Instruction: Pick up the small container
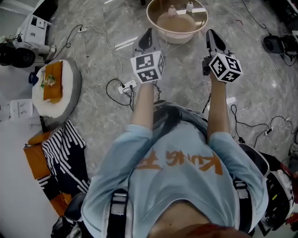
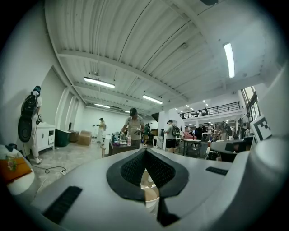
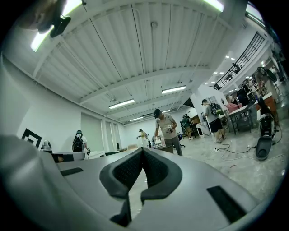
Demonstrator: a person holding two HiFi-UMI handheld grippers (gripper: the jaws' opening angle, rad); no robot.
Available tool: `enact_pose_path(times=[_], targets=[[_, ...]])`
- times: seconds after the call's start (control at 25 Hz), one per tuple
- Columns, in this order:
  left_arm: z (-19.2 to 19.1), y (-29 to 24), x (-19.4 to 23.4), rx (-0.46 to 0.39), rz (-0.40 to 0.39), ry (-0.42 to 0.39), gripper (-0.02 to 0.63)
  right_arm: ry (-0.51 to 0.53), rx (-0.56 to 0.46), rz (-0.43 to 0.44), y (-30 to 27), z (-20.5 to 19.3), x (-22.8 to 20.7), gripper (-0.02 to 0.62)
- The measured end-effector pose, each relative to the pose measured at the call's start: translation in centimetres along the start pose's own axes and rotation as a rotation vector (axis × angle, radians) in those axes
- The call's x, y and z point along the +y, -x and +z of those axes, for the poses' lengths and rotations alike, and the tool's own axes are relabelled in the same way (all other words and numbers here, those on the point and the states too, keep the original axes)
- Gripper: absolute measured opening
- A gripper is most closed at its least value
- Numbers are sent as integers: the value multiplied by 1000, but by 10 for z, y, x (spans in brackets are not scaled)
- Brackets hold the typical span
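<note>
A beige basin (image 1: 153,19) stands on the marble floor ahead of me, with two small white containers (image 1: 172,10) (image 1: 189,6) inside near its far rim. My left gripper (image 1: 148,32) hovers at the basin's near left rim, jaws together and holding nothing. My right gripper (image 1: 210,33) hangs just right of the basin, also shut and holding nothing. In the left gripper view the left gripper (image 2: 145,151) has its pads meeting at the tips, with a bit of the basin (image 2: 151,193) showing in the gap below. The right gripper (image 3: 143,151) in its own view points out across the room.
Cables and a power strip (image 1: 126,87) lie on the floor near my left arm. A round white stool (image 1: 70,88) with an orange cloth is at the left, with striped fabric (image 1: 65,148) below it. A dark machine (image 1: 275,44) sits at right. Several people (image 2: 132,124) work at far tables.
</note>
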State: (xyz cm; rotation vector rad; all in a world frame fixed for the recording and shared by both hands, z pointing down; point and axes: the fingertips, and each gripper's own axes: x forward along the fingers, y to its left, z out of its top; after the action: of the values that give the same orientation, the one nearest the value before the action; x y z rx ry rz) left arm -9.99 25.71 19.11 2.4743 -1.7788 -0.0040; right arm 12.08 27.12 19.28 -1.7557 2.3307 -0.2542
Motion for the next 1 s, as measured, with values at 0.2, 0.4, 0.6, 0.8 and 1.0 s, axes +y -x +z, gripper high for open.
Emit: enact_pose_path(times=[0.2, 0.4, 0.6, 0.8, 1.0], targets=[[4, -5, 12, -8, 32, 0, 23, 18, 19, 70, -13, -5, 11, 12], [0, -14, 13, 0, 38, -5, 23, -6, -15, 136, -19, -3, 15, 12], [14, -34, 24, -28, 43, -8, 23, -16, -63, 152, -38, 13, 7, 12], [22, -64, 34, -61, 29, -10, 23, 25, -77, 188, -66, 14, 10, 12], [19, -118, 44, -51, -29, 4, 23, 35, -99, 173, -113, 20, -7, 12]])
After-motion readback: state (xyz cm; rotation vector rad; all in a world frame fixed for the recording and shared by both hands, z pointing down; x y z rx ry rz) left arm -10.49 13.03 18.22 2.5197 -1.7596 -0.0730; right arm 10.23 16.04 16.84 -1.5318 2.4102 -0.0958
